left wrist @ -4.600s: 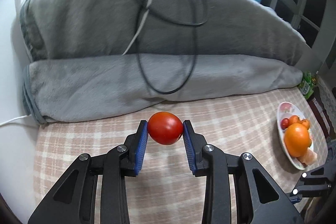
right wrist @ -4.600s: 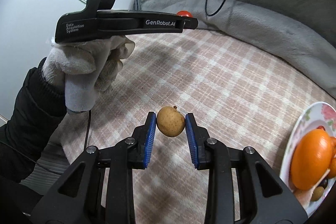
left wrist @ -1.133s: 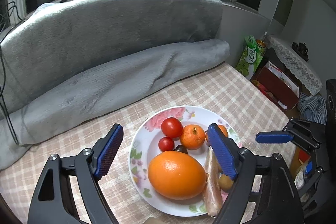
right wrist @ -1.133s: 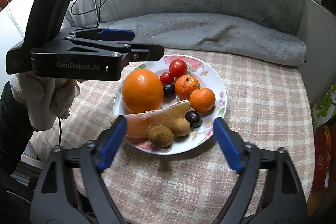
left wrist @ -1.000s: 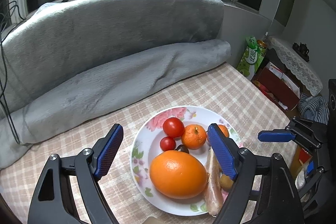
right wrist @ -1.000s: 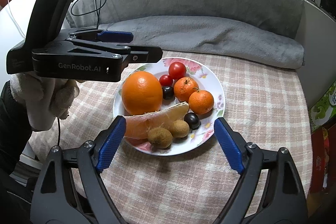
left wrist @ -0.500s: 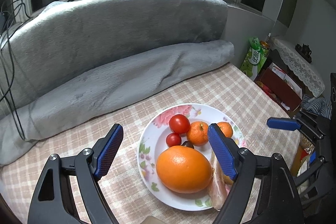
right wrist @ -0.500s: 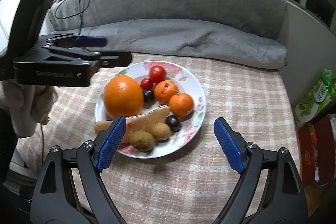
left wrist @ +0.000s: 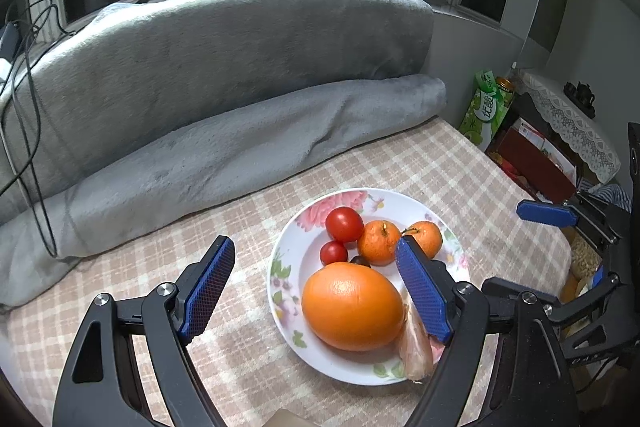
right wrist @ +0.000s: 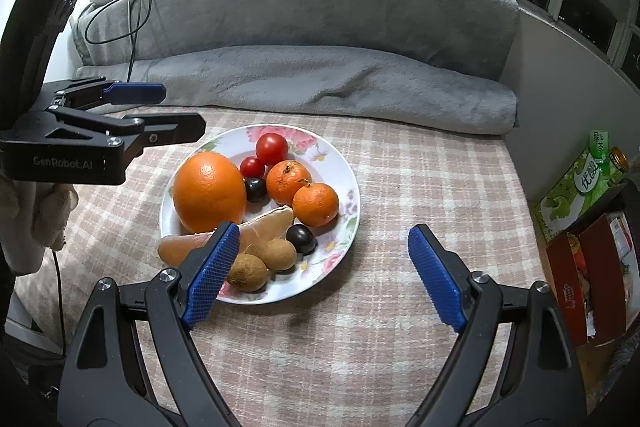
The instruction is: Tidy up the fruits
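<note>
A floral white plate (right wrist: 344,187) (left wrist: 288,255) on the checked tablecloth holds a big orange (right wrist: 209,191) (left wrist: 352,306), two tomatoes (right wrist: 272,145), two mandarins (right wrist: 315,203), two dark grapes, a pomelo wedge (right wrist: 264,223) and two brown longans (right wrist: 248,271). My left gripper (left wrist: 316,291) is open and empty, above the plate's near left side. My right gripper (right wrist: 320,275) is open and empty, above the cloth at the plate's near right edge. The left gripper also shows in the right wrist view (right wrist: 132,111).
A rolled grey blanket (right wrist: 320,79) lies along the table's far edge, with cables (left wrist: 24,107) on it. A green drink carton (right wrist: 580,187) and a red box (right wrist: 592,267) stand beyond the table's right edge. Bottles line the window sill.
Both grippers have let go of their fruit, the tomato and the longan, which now lie on the plate. In the last second both have drawn back from the plate, jaws staying open.
</note>
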`<state>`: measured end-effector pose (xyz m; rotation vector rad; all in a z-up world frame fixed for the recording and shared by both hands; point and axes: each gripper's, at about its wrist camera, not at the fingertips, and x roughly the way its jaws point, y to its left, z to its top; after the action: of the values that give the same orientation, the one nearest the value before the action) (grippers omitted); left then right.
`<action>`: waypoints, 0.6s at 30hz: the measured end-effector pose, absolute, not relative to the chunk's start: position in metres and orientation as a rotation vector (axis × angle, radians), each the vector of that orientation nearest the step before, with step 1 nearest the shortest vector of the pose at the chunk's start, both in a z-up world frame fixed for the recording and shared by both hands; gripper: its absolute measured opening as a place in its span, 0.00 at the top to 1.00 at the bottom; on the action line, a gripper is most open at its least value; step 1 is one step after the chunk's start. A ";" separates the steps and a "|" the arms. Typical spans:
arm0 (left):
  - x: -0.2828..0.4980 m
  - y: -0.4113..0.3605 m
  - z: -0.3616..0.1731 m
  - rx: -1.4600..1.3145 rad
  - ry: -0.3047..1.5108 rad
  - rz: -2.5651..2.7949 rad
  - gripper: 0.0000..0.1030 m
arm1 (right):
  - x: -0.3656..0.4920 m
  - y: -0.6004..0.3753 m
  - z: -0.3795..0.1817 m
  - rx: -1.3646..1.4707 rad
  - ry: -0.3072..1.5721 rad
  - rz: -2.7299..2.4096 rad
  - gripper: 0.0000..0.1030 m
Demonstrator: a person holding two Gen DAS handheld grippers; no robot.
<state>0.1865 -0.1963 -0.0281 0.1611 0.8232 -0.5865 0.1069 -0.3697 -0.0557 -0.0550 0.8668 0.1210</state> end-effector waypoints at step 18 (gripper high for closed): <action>0.168 -0.189 -0.026 0.163 0.807 -0.567 0.20 | 0.104 -0.371 -0.048 -0.049 0.840 0.111 0.14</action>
<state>0.1677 -0.1885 -0.0258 0.1627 0.8065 -0.5668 0.1038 -0.3708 -0.0479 -0.0494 0.8397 0.1110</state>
